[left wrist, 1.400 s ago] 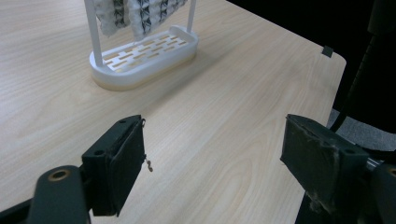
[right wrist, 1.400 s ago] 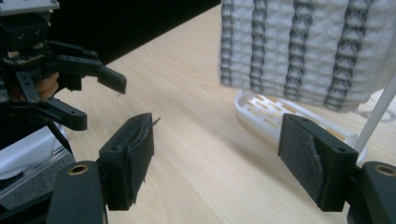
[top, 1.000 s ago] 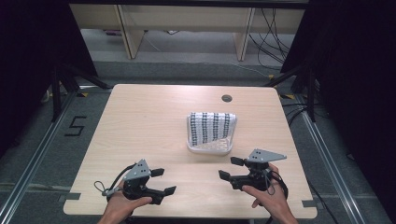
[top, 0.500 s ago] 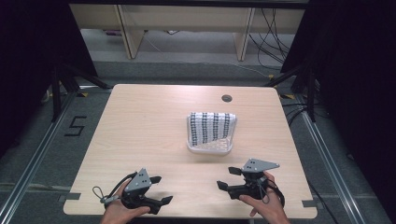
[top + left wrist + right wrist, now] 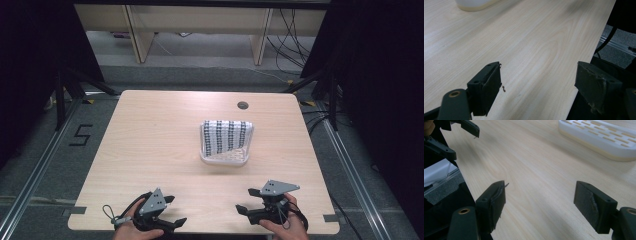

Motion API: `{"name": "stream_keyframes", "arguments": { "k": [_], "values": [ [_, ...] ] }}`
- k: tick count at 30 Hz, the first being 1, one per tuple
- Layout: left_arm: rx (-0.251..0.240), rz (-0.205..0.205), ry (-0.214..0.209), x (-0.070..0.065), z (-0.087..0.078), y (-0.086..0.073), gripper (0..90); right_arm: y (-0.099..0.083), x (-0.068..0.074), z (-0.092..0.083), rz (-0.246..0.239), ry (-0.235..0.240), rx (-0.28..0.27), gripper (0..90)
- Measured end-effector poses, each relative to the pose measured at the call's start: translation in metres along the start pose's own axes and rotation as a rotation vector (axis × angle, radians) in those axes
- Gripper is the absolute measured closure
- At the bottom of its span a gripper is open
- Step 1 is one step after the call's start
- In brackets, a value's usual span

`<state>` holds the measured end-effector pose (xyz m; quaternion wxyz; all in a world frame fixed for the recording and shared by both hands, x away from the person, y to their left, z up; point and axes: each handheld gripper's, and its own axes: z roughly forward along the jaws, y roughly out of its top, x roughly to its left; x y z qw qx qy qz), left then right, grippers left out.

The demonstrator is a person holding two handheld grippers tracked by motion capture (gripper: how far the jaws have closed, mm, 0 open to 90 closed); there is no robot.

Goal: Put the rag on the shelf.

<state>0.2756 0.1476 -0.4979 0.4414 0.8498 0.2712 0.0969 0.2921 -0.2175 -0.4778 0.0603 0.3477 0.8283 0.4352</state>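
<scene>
**Basket sitting mid-table, both grippers waiting at the near edge**

Basket (image 5: pixel 226 156), white and slotted, is sitting a little right of the middle of the table (image 5: pixel 150 145), with a black-and-white patterned cloth (image 5: pixel 226 135) draping over its far part and hanging into it. In the right gripper view we are seeing its slotted wall (image 5: pixel 604 140) up close at the top right; in the left gripper view its pale rim (image 5: pixel 474 4) is peeking in at the top edge.

We are holding the left gripper (image 5: pixel 172 212) at the near left of the table, its jaws standing wide apart with nothing between them and bare wood showing in the gap. We are holding the right gripper (image 5: pixel 246 201) at the near right, its jaws likewise spread wide and empty. Both are hanging well apart from the basket. A round cable hole (image 5: pixel 243 105) is lying near the table's far edge.
</scene>
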Motion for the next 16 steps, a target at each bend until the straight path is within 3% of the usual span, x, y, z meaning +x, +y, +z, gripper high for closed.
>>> {"name": "stream_keyframes", "arguments": {
  "k": [2,3,4,9,10,11,12,13,16],
  "values": [
    [-0.012,-0.034,0.001,-0.0013,0.0008,-0.0006,20.2,-0.0007,0.0007,0.0006,0.009,0.001,0.001,26.7],
    [0.010,-0.003,0.003,0.0012,-0.0007,-0.0005,20.2,-0.0007,0.0001,0.0015,0.010,0.021,0.003,26.7],
    [-0.017,-0.035,-0.008,-0.0011,0.0007,-0.0006,20.2,-0.0006,-0.0002,0.0013,0.010,0.026,0.008,26.6],
    [-0.014,-0.035,0.004,-0.0003,0.0014,-0.0015,20.2,-0.0011,-0.0032,0.0015,-0.025,-0.016,-0.003,26.7],
    [0.012,-0.025,0.005,0.0016,0.0011,-0.0023,20.2,-0.0011,-0.0031,0.0021,-0.022,-0.004,0.001,26.7],
    [-0.005,-0.036,-0.002,0.0010,0.0026,-0.0026,20.1,-0.0015,-0.0006,0.0016,0.009,-0.004,0.009,26.7],
    [-0.004,-0.037,0.002,0.0012,0.0028,-0.0030,20.2,-0.0014,-0.0015,0.0020,-0.006,-0.005,0.004,26.6],
    [-0.003,-0.037,0.005,0.0018,0.0032,-0.0033,20.2,-0.0017,-0.0002,0.0015,0.012,-0.006,0.010,26.6],
    [0.004,-0.039,0.005,0.0040,0.0029,-0.0037,20.2,-0.0014,-0.0040,0.0027,-0.025,0.000,-0.001,26.5]
  ]
}}
